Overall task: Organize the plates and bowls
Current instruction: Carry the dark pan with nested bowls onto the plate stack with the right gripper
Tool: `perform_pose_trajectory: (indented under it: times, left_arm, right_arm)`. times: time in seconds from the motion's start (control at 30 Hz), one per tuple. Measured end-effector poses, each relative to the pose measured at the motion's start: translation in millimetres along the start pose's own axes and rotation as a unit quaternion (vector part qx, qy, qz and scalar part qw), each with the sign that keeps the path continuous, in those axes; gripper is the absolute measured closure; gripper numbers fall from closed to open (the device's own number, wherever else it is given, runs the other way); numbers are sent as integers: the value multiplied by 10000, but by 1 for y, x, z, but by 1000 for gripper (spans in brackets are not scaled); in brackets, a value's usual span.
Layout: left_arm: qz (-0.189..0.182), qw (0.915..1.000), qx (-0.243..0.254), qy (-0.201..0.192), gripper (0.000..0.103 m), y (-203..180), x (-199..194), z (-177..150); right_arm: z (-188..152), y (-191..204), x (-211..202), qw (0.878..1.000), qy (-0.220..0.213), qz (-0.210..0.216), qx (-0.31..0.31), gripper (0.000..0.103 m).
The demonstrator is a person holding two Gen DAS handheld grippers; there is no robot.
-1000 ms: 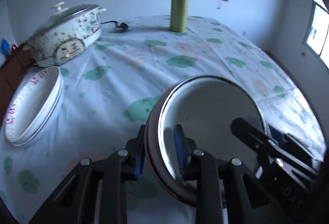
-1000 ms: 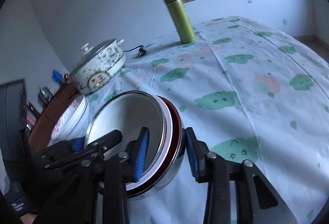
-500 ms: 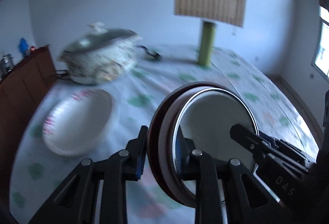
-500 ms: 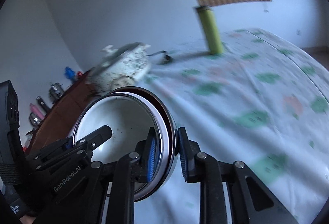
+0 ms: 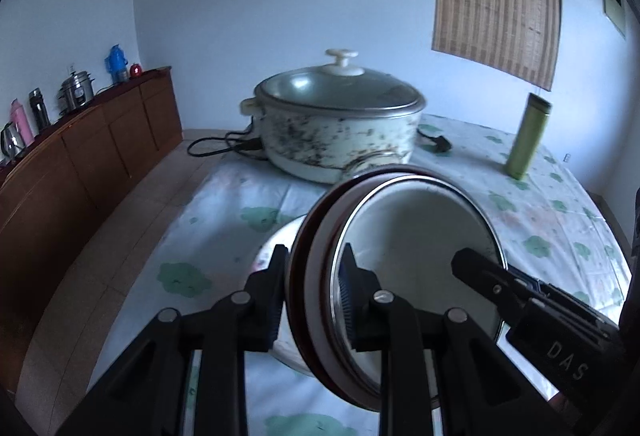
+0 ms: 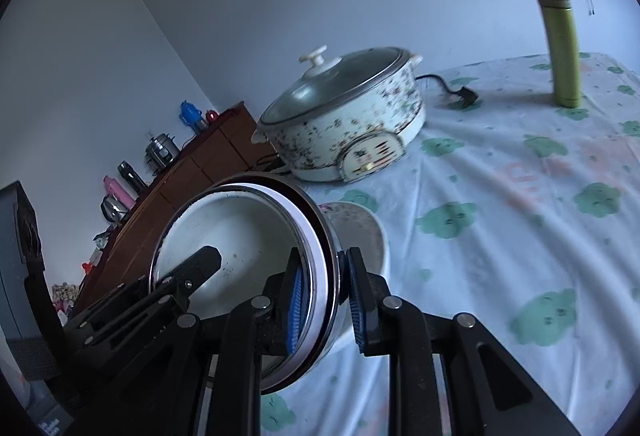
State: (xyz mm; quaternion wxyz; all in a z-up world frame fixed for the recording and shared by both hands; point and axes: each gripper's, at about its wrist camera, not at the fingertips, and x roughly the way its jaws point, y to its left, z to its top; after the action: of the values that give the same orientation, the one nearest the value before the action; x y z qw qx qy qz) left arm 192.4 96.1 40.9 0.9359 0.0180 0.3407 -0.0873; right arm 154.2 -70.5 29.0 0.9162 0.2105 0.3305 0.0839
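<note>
A stack of nested bowls (image 5: pixel 412 240), dark red outside and white inside with a metal rim, is held in the air by both grippers. My left gripper (image 5: pixel 312 292) is shut on its left rim. My right gripper (image 6: pixel 324 300) is shut on its right rim; the bowls show in the right wrist view (image 6: pixel 240 236) too. Each gripper's fingers reach into the other's view. Below and behind the held bowls lie white plates with red markings (image 5: pixel 276 240), also in the right wrist view (image 6: pixel 360 232), mostly hidden.
A speckled electric pot with a glass lid (image 5: pixel 340 123) stands behind on the flowered tablecloth (image 6: pixel 520 195), its black cord (image 5: pixel 224 147) trailing off. A green flask (image 6: pixel 562 51) stands at the far right. A brown sideboard (image 5: pixel 80 163) with bottles runs along the left wall.
Both grippers have carried the bowls up and to the left, over the white plates. The electric pot is now straight ahead and the flask has shifted to the right.
</note>
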Motion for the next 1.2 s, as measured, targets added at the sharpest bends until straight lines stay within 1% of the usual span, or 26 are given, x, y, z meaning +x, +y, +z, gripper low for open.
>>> perform_pose_trajectory:
  times: [0.3,0.43,0.77,0.9,0.93,0.97,1.03,1.07,1.1,1.13,1.17,1.2]
  left_arm:
    - [57,9994,-199,274,80,16,31,-7]
    - [46,9990,-237,368,80,18,39,-11]
    - [37,9989,-275,372,80,20,43,-9]
    - [36,9984,-349,453,79,22,49,-10]
    - [46,9983,-371,458,79,23,50,-10]
    - [67,9982,-379,451,75,23,51,-10]
    - [76,9984,-389,394,71,24,50,-9]
    - [89,9986,-390,352,65,24,48,-9]
    - [110,9987,-408,276,56,25,45,-8]
    - [133,9988,-435,195,50,26,43,-8]
    - [169,9988,-460,97,40,27,39,-7]
    - [213,9987,-462,-2,32,28,36,-6]
  right_arm:
    - [-3,9,40,9995,264,-161,-58,80]
    - [-8,9,50,9992,325,-238,-28,80]
    - [-9,11,54,9991,173,-350,-170,79]
    - [-9,9,55,9996,98,-264,-96,76]
    - [-10,9,56,9997,73,-207,-91,72]
    - [-10,10,56,9998,40,-150,-103,70]
    - [-11,13,54,9997,-101,-96,-211,56]
    - [-12,15,51,9992,-222,-173,-282,56]
    - [-12,16,48,9987,-347,-194,-316,54]
    - [-13,15,44,9983,-465,-202,-299,51]
    - [-13,13,40,9976,-608,-230,-233,48]
    - [-13,11,35,9967,-756,-259,-154,41]
